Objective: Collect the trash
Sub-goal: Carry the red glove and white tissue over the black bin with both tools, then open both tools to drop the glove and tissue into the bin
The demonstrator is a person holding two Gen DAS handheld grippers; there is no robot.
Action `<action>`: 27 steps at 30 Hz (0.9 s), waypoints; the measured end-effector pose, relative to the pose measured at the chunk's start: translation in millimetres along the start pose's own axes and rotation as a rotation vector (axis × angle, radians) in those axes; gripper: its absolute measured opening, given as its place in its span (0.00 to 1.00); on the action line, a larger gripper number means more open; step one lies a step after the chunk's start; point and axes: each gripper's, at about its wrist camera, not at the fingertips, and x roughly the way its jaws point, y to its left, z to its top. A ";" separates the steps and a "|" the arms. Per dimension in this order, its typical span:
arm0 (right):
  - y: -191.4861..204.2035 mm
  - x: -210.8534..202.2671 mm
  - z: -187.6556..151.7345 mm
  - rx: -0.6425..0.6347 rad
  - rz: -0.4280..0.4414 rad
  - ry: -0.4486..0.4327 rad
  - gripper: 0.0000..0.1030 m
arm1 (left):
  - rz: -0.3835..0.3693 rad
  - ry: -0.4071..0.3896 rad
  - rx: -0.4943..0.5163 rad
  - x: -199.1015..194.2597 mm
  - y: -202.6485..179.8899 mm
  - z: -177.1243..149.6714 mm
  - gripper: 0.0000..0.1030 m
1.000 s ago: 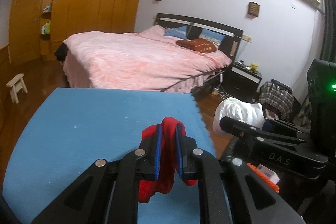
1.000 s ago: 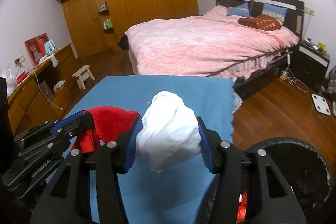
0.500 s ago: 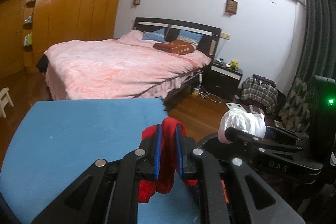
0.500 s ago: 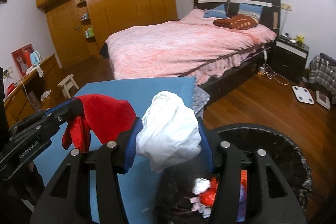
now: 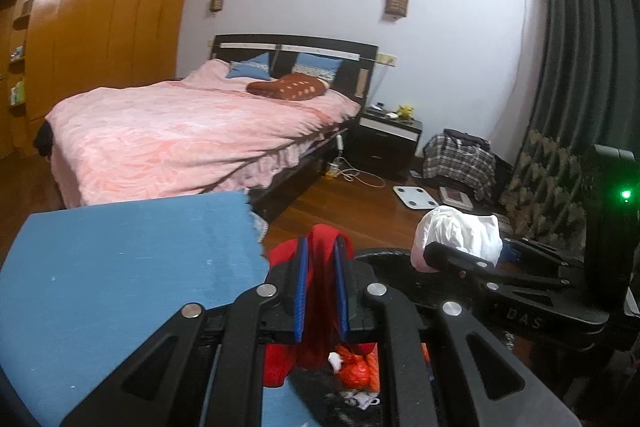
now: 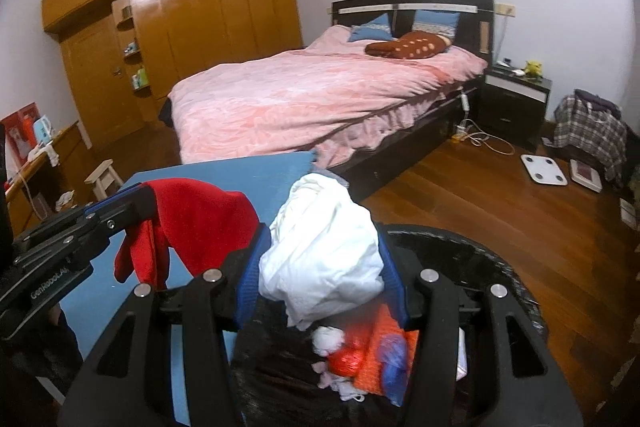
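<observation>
red rag (image 5: pixel 320 291) – left gripper (image 5: pixel 320 291) clamped

Both tools — left tool (image 5: pixel 319 283); right tool (image 6: pixel 320 277) — black linkage arms, silver rivets, blue pads; white lettering.

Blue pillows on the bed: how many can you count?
2: one blue pillow left at the headboard, another right, partly behind the brown cushion. Others may be hidden.

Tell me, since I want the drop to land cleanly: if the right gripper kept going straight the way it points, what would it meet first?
Most likely the trash bin's open mouth: the right gripper, shut on the white wad, points down over it. Depth is uncertain.
</observation>
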 end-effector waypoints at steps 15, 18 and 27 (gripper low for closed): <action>-74.2 -1.0 -32.2 0.078 -0.140 0.052 0.54 | -0.116 0.114 0.052 59.6 -50.0 -20.4 0.16; -82.6 1.9 -38.1 0.088 -0.156 0.062 0.63 | -0.137 0.140 0.051 68.3 -53.3 -23.0 0.37; -85.2 -2.4 -39.4 0.092 -0.184 0.047 0.89 | -0.074 0.126 0.043 57.3 -43.0 -21.6 0.74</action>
